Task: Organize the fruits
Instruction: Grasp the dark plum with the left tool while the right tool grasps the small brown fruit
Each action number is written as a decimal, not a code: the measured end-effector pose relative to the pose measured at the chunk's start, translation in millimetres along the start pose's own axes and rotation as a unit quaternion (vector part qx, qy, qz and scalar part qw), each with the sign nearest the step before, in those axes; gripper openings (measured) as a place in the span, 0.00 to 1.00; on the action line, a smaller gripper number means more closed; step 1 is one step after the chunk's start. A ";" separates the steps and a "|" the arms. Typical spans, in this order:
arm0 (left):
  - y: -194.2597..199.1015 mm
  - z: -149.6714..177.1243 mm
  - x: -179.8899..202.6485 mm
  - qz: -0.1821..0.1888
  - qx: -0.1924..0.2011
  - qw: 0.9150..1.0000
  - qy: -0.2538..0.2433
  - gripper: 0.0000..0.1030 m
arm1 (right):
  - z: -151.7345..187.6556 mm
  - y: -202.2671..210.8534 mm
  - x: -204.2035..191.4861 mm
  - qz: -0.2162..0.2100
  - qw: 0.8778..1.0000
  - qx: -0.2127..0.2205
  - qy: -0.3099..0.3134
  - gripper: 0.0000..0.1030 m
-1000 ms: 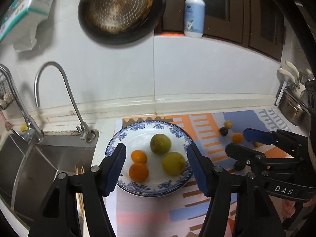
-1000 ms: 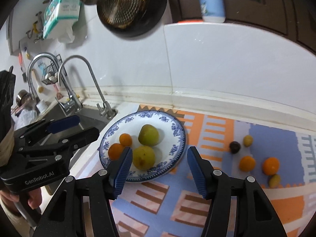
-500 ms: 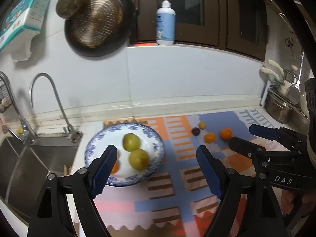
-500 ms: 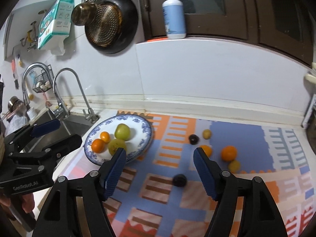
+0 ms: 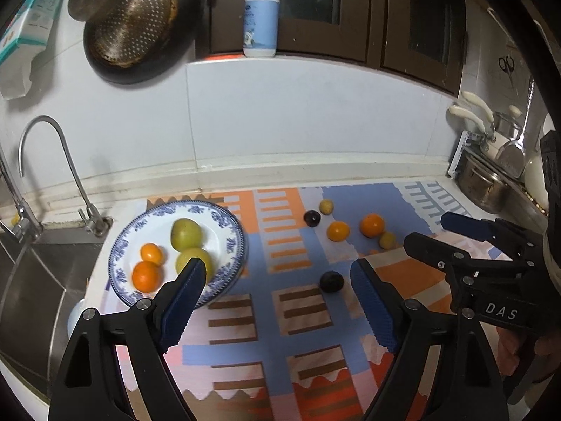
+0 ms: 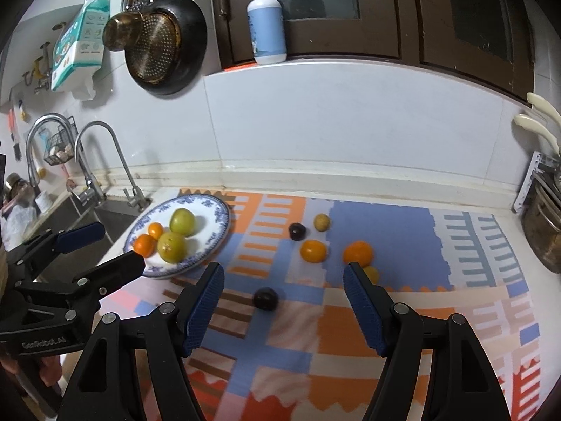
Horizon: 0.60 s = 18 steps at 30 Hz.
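Observation:
A blue-and-white plate (image 5: 229, 221) (image 6: 219, 210) at the mat's left end carries two green-yellow fruits (image 5: 186, 233) and two small oranges (image 5: 146, 275). Loose on the patterned mat lie a dark plum (image 5: 331, 281) (image 6: 265, 299), a second plum (image 6: 297, 231), two oranges (image 6: 313, 251) (image 6: 357, 253) and two small yellow fruits (image 6: 321, 222). My left gripper (image 5: 277, 270) (image 6: 121, 245) hovers open and empty near the plate's front edge. My right gripper (image 6: 284, 273) (image 5: 426, 228) is open and empty above the near plum.
A steel sink (image 5: 31, 280) with a curved faucet (image 5: 52, 147) lies left of the plate. A dark pan (image 5: 140, 24) hangs on the tiled wall and a soap bottle (image 5: 261, 17) stands on the ledge. Metal pots (image 5: 491, 186) crowd the counter's right end.
Both grippers have drawn back from the plate toward the counter's front, and their jaws have spread wider. The loose fruit on the mat has come into view.

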<state>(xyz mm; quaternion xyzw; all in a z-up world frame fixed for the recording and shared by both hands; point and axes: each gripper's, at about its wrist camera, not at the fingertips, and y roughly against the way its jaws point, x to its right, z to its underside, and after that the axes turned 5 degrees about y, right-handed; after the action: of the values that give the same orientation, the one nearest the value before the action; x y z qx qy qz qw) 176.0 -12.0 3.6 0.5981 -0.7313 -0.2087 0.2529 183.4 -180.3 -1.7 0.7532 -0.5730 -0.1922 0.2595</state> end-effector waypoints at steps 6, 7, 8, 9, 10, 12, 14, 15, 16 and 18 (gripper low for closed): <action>-17.0 8.9 17.5 -0.003 -0.018 1.000 0.006 0.82 | 6.5 -13.3 21.7 -0.001 1.000 -0.020 0.004 0.69; -20.7 10.8 20.6 -0.004 -0.019 1.000 0.009 0.82 | 7.8 -15.7 25.0 -0.002 1.000 -0.023 0.005 0.69; -23.5 12.0 23.1 -0.005 -0.021 1.000 0.011 0.82 | 9.7 -19.1 29.6 -0.003 1.000 -0.027 0.005 0.69; -26.5 13.4 25.8 -0.006 -0.022 1.000 0.012 0.82 | 11.4 -22.7 34.2 -0.007 0.999 -0.032 0.005 0.69; -29.4 14.8 28.3 -0.006 -0.023 1.000 0.013 0.82 | 12.9 -25.7 37.9 -0.010 0.999 -0.036 0.006 0.69; -38.1 18.8 34.6 -0.009 -0.030 0.999 0.015 0.82 | 16.0 -32.6 45.2 -0.015 0.999 -0.042 0.007 0.69; -47.7 22.2 39.8 -0.006 -0.039 0.999 0.014 0.81 | 19.3 -40.2 53.1 -0.023 0.998 -0.050 0.007 0.69; -51.7 23.0 41.2 -0.005 -0.043 0.999 0.012 0.81 | 20.3 -43.6 56.5 -0.024 0.998 -0.053 0.006 0.69; -56.8 24.5 43.3 -0.004 -0.048 0.999 0.011 0.81 | 21.6 -46.9 59.5 -0.025 0.998 -0.057 0.005 0.69; -64.4 25.9 46.0 -0.007 -0.054 0.998 0.009 0.81 | 25.2 -53.7 65.2 -0.026 0.998 -0.064 0.003 0.69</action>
<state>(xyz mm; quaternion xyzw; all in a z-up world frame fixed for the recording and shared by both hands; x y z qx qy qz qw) 202.2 -69.8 -50.4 0.5902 -0.7126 -0.2443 0.2902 227.2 -236.2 -53.9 0.7504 -0.5388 -0.2327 0.3041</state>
